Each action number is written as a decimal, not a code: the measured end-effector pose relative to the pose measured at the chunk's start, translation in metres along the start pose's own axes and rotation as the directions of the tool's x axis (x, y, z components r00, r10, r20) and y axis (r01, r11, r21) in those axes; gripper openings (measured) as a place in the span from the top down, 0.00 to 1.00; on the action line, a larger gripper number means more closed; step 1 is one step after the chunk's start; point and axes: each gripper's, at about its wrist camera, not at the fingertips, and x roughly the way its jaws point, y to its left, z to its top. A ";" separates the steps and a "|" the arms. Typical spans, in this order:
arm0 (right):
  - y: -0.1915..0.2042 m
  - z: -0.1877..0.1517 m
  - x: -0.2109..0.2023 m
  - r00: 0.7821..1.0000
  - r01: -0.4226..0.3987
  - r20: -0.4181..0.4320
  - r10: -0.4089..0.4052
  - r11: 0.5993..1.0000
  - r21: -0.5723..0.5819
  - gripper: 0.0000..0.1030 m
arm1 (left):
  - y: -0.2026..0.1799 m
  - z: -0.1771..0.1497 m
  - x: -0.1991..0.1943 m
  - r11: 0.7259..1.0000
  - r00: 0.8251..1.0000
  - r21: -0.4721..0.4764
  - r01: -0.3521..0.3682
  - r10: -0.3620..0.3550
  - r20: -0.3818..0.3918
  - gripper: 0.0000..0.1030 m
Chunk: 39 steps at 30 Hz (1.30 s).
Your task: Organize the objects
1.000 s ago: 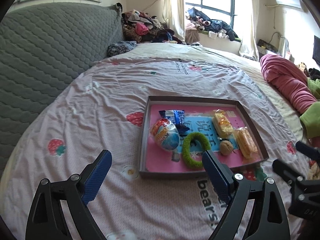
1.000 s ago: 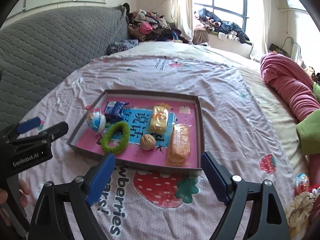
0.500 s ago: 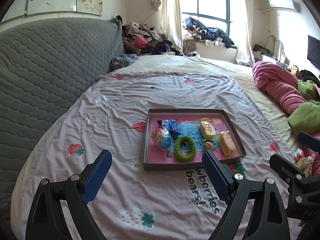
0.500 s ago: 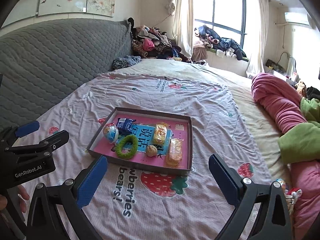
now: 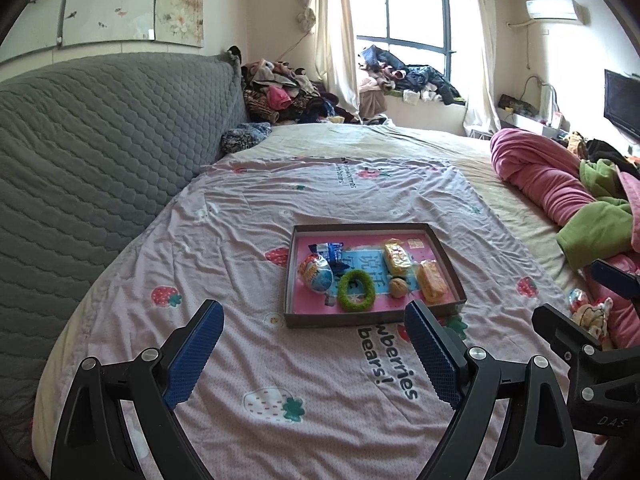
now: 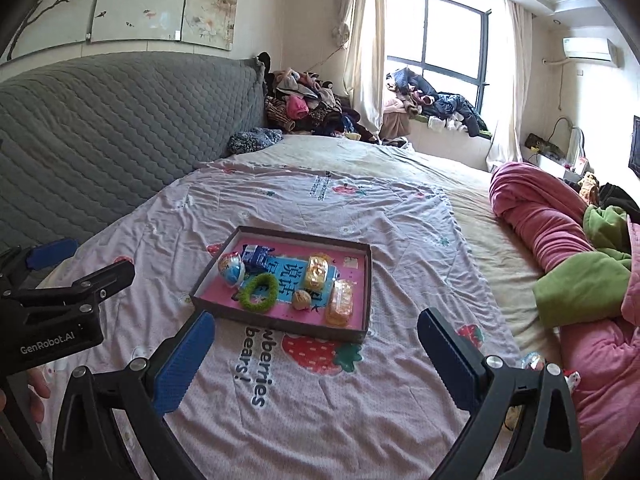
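On the bed: tray with items inside, ahead of both tools, well apart from them.
left hand-held gripper: jaws wide, empty; tray ahead, slightly right.
right hand-held gripper: jaws wide, empty; tray ahead, slightly left (neither clearly nearer).
Tray contents: green ring, egg toy, walnut, two yellow packets, long axes pointing away.
Loose item: small toy beside pink blanket, partly hidden by right finger.
Hard to read: blue wrapper print.
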 end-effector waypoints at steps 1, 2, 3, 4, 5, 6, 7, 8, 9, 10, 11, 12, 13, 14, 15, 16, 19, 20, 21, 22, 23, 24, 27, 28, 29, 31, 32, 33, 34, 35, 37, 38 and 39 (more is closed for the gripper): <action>0.000 -0.003 -0.001 1.000 0.002 -0.002 -0.002 1.000 0.001 0.01 | 0.000 -0.003 -0.003 1.000 1.000 0.002 -0.002 0.002 0.002 0.10; 0.000 -0.005 -0.002 1.000 0.003 -0.006 -0.003 1.000 0.002 0.01 | -0.001 -0.005 -0.005 1.000 1.000 -0.001 0.002 -0.002 0.003 0.10; 0.000 -0.009 -0.002 1.000 0.002 -0.011 -0.002 1.000 0.003 0.01 | -0.001 -0.008 -0.006 1.000 1.000 -0.002 0.006 -0.006 -0.001 0.10; -0.001 -0.012 -0.003 1.000 0.004 -0.013 -0.004 1.000 0.006 0.01 | -0.001 -0.010 -0.007 1.000 1.000 -0.002 0.006 -0.006 -0.003 0.10; -0.001 -0.015 -0.004 1.000 0.006 -0.014 -0.006 1.000 0.009 0.01 | -0.001 -0.013 -0.007 1.000 1.000 0.000 0.004 -0.004 -0.004 0.10; -0.003 -0.018 -0.005 1.000 0.007 -0.014 -0.007 1.000 0.011 0.01 | -0.002 -0.016 -0.008 1.000 1.000 0.004 0.003 -0.003 -0.006 0.10; -0.003 -0.021 -0.006 1.000 0.008 -0.012 -0.008 1.000 0.015 0.01 | -0.002 -0.019 -0.008 1.000 1.000 0.004 0.005 -0.005 -0.006 0.10; -0.004 -0.023 -0.007 1.000 0.009 -0.010 -0.008 1.000 0.020 0.01 | -0.003 -0.021 -0.008 1.000 1.000 0.005 0.008 -0.008 -0.009 0.10; -0.006 -0.026 -0.007 1.000 0.009 -0.010 -0.008 1.000 0.027 0.01 | -0.003 -0.024 -0.007 1.000 1.000 0.007 0.011 -0.011 -0.012 0.10; -0.008 -0.028 -0.008 1.000 0.008 -0.013 -0.008 1.000 0.031 0.01 | -0.004 -0.027 -0.007 1.000 1.000 0.007 0.012 -0.012 -0.010 0.10; -0.009 -0.030 -0.008 1.000 0.008 -0.017 -0.007 0.999 0.035 0.01 | -0.004 -0.030 -0.007 1.000 1.000 0.008 0.013 -0.013 -0.011 0.10; -0.010 -0.031 -0.007 1.000 0.010 -0.018 -0.009 0.999 0.038 0.01 | -0.004 -0.032 -0.006 1.000 1.000 0.007 0.016 -0.016 -0.011 0.10; -0.011 -0.033 -0.008 1.000 0.011 -0.020 -0.010 0.999 0.040 0.01 | -0.004 -0.034 -0.006 1.000 1.000 0.007 0.021 -0.021 -0.013 0.10; -0.011 -0.034 -0.008 1.000 0.011 -0.021 -0.010 0.999 0.041 0.01 | -0.004 -0.036 -0.005 1.000 1.000 0.006 0.022 -0.021 -0.017 0.10; -0.012 -0.035 -0.008 1.000 0.011 -0.024 -0.010 0.999 0.042 0.01 | -0.005 -0.038 -0.003 1.000 1.000 0.008 0.022 -0.022 -0.023 0.10; -0.012 -0.037 -0.008 1.000 0.012 -0.024 -0.011 0.999 0.043 0.01 | -0.005 -0.039 -0.002 1.000 0.999 0.012 0.021 -0.020 -0.028 0.10; -0.013 -0.037 -0.006 0.999 0.012 -0.030 -0.011 0.999 0.044 0.01 | -0.006 -0.042 0.002 1.000 0.999 0.008 0.021 -0.021 -0.034 0.10; -0.014 -0.037 -0.005 0.999 0.013 -0.031 -0.012 0.999 0.042 0.01 | -0.006 -0.042 0.003 1.000 0.999 0.004 0.022 -0.021 -0.034 0.10; -0.014 -0.038 -0.003 0.999 0.014 -0.033 -0.013 0.999 0.041 0.01 | -0.006 -0.042 0.005 1.000 0.999 0.003 0.023 -0.023 -0.033 0.10; -0.014 -0.037 -0.002 0.999 0.014 -0.034 -0.013 0.999 0.039 0.01 | -0.006 -0.042 0.006 1.000 0.999 0.003 0.022 -0.022 -0.034 0.10; -0.014 -0.037 -0.001 0.999 0.015 -0.034 -0.013 0.999 0.038 0.01 | -0.006 -0.043 0.007 1.000 0.999 0.002 0.021 -0.021 -0.033 0.10; -0.014 -0.037 -0.001 0.999 0.015 -0.036 -0.013 0.999 0.039 0.01 | -0.005 -0.043 0.010 1.000 0.999 0.002 0.021 -0.021 -0.036 0.10; -0.015 -0.038 0.004 0.999 0.016 -0.038 -0.014 0.999 0.039 0.01 | -0.005 -0.045 0.016 1.000 0.999 -0.001 0.021 -0.021 -0.043 0.10; -0.016 -0.039 0.006 0.999 0.014 -0.043 -0.012 0.999 0.040 0.01 | -0.005 -0.045 0.017 1.000 0.999 -0.001 0.023 -0.023 -0.044 0.10; -0.016 -0.040 0.008 0.999 0.013 -0.046 -0.011 0.999 0.042 0.01 | -0.006 -0.046 0.019 1.000 0.999 -0.001 0.026 -0.026 -0.045 0.10; -0.017 -0.042 0.013 0.998 0.009 -0.057 -0.007 0.999 0.043 0.01 | -0.007 -0.048 0.023 1.000 0.998 0.002 0.025 -0.025 -0.053 0.10; -0.016 -0.044 0.015 0.998 0.010 -0.061 -0.008 0.999 0.042 0.01 | -0.007 -0.049 0.025 1.000 0.998 0.002 0.024 -0.024 -0.058 0.10; -0.016 -0.045 0.016 0.998 0.009 -0.065 -0.007 0.999 0.041 0.01 | -0.008 -0.050 0.026 1.000 0.998 0.001 0.024 -0.023 -0.061 0.10; -0.016 -0.047 0.019 0.998 0.008 -0.069 -0.005 0.999 0.040 0.01 | -0.008 -0.052 0.028 1.000 0.998 0.000 0.026 -0.026 -0.065 0.10; -0.016 -0.048 0.020 0.997 0.005 -0.072 -0.002 0.999 0.039 0.01 | -0.008 -0.053 0.030 1.000 0.997 0.000 0.026 -0.026 -0.068 0.10; -0.015 -0.052 0.024 0.997 0.003 -0.081 0.000 0.999 0.038 0.01 | -0.009 -0.055 0.034 1.000 0.997 0.005 0.026 -0.025 -0.076 0.10; -0.014 -0.053 0.026 0.996 0.000 -0.086 0.003 0.999 0.036 0.01 | -0.009 -0.056 0.035 1.000 0.996 0.006 0.025 -0.024 -0.080 0.10; -0.013 -0.054 0.027 0.996 0.000 -0.089 0.003 0.999 0.035 0.01 | -0.009 -0.057 0.036 1.000 0.996 0.005 0.025 -0.024 -0.082 0.10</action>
